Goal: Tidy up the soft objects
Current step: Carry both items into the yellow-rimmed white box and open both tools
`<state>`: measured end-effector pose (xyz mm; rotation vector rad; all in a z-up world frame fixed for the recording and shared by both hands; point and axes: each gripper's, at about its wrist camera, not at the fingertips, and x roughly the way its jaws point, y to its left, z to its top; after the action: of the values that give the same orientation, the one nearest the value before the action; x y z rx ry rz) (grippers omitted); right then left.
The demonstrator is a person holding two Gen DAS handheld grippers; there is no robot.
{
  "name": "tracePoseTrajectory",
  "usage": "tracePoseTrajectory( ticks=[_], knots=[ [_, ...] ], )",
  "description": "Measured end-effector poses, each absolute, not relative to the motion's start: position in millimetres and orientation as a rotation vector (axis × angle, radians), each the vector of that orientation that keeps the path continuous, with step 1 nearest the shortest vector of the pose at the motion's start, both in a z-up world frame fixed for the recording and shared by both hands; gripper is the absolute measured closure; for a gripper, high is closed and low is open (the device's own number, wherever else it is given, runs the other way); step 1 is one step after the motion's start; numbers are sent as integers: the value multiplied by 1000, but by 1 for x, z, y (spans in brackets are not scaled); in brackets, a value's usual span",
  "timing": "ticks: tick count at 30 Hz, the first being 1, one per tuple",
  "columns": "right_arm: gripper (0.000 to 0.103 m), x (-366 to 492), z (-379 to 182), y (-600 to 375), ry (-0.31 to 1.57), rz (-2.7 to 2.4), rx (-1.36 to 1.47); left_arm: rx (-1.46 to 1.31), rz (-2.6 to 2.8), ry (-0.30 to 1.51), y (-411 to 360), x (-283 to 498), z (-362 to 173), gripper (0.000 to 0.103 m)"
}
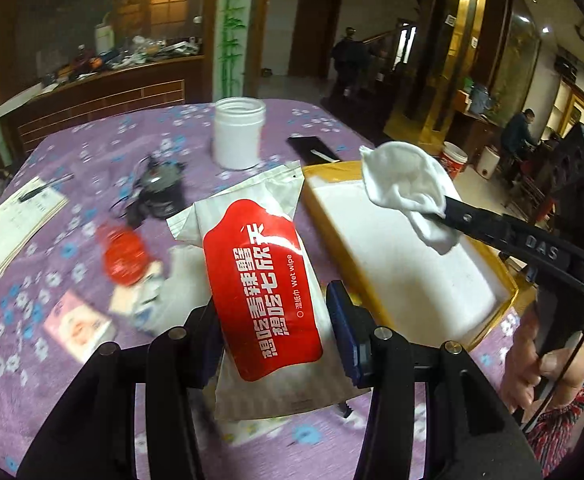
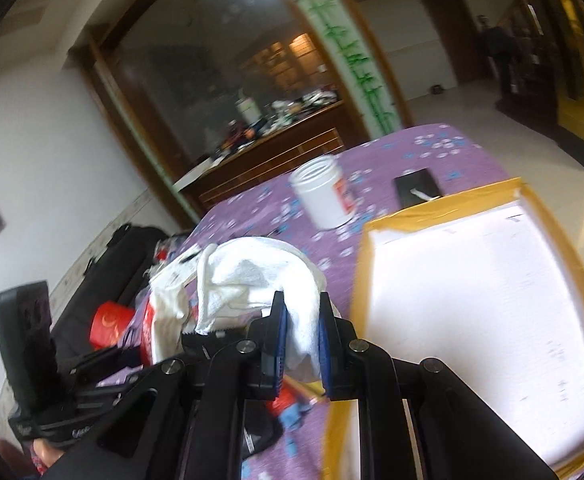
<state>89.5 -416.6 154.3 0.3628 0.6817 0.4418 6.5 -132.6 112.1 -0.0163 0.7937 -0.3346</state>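
Observation:
My left gripper (image 1: pixel 276 304) is shut on a white wet-wipe packet (image 1: pixel 262 280) with a red label, held above the purple flowered tablecloth (image 1: pixel 72 152). To its right stands a yellow-rimmed box (image 1: pixel 407 256) with a white inside. My right gripper (image 2: pixel 300 312) is shut on a white cloth (image 2: pixel 260 276); in the left wrist view that white cloth (image 1: pixel 405 188) hangs from the right gripper (image 1: pixel 443 208) over the box (image 2: pixel 471 300). The wet-wipe packet (image 2: pixel 164 312) shows partly behind the cloth in the right wrist view.
An open white jar (image 1: pixel 239 132) stands at the table's far side, a black phone (image 1: pixel 311 148) next to it. A red round object (image 1: pixel 126 256), a black device (image 1: pixel 160 192), a notepad (image 1: pixel 20 220) and small packets lie to the left. A hand (image 1: pixel 543 368) grips the right tool.

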Motion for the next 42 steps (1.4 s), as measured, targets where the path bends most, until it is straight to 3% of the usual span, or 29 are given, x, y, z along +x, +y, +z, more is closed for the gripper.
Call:
tracePoseTrajectory(
  ticks=[12, 26, 38, 42],
  knots=[
    [89, 162, 148, -488, 705, 188, 528, -51, -406, 809, -201, 66, 126, 57],
    [85, 194, 89, -530, 833, 3, 624, 28, -373, 1002, -293, 144, 64, 57],
    [82, 201, 74, -530, 891, -29, 619, 35, -347, 1073, -305, 157, 44, 56],
    [74, 203, 75, -531, 886, -42, 616, 28, -352, 1080, -304, 157, 42, 53]
  ],
)
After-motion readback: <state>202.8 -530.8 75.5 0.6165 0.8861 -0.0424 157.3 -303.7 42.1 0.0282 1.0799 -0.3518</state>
